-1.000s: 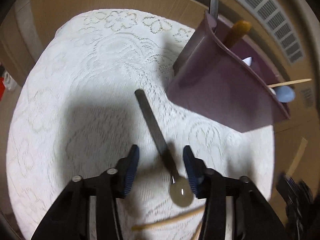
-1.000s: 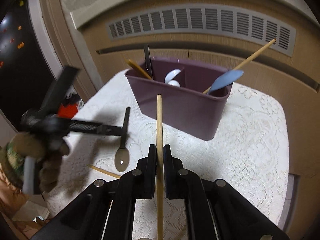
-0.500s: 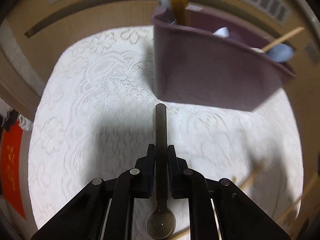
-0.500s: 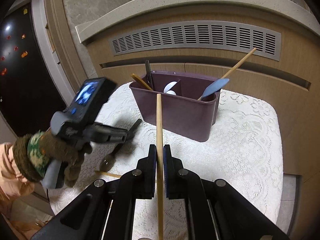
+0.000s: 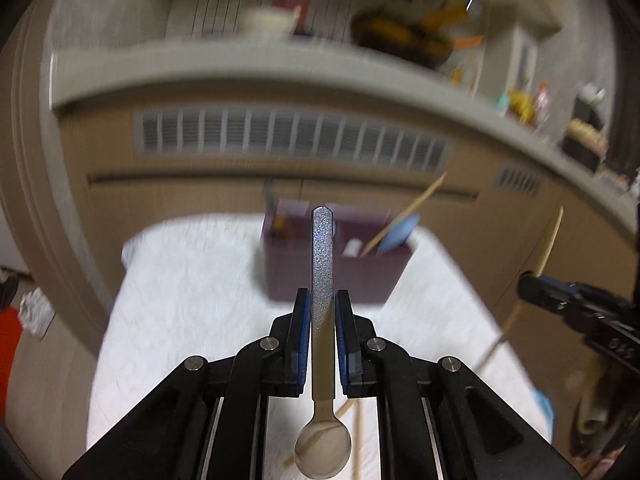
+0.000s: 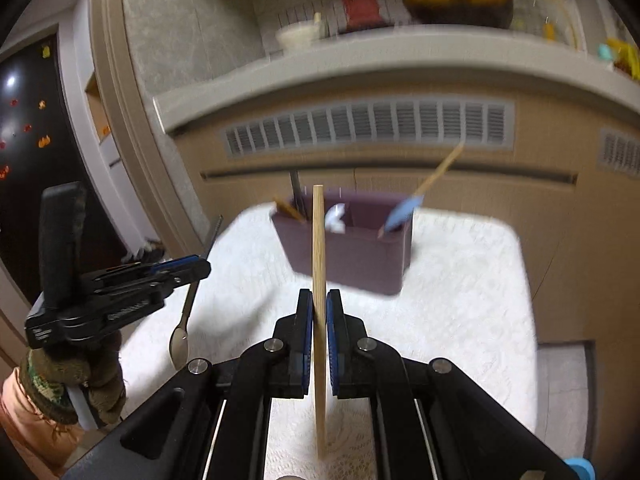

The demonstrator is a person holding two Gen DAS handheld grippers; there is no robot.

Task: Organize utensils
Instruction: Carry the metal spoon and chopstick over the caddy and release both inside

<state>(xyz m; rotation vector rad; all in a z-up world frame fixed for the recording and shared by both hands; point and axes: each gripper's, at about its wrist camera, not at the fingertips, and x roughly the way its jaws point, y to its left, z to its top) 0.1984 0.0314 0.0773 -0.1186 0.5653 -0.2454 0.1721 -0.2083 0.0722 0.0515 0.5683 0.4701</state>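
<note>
My left gripper (image 5: 322,300) is shut on a metal spoon (image 5: 322,264) with a speckled grey handle, held above the table, bowl end toward the camera. It also shows in the right wrist view (image 6: 202,268) at the left, with the spoon (image 6: 180,340) hanging from it. My right gripper (image 6: 319,300) is shut on a wooden chopstick (image 6: 318,248) that points up and forward. The purple utensil caddy (image 6: 352,252) stands at the far side of the table with a blue spoon (image 6: 404,210), a chopstick and other utensils in it. It also shows in the left wrist view (image 5: 348,276).
The table wears a white lace cloth (image 6: 460,280). More wooden chopsticks (image 5: 356,424) lie on the cloth below my left gripper. A beige counter with a vent grille (image 6: 368,128) rises behind the table. A dark doorway (image 6: 28,160) is at the left.
My left gripper closed on the spoon and lifted it off the cloth, tilting up to face the counter. My right gripper rose and pulled back a little with its chopstick.
</note>
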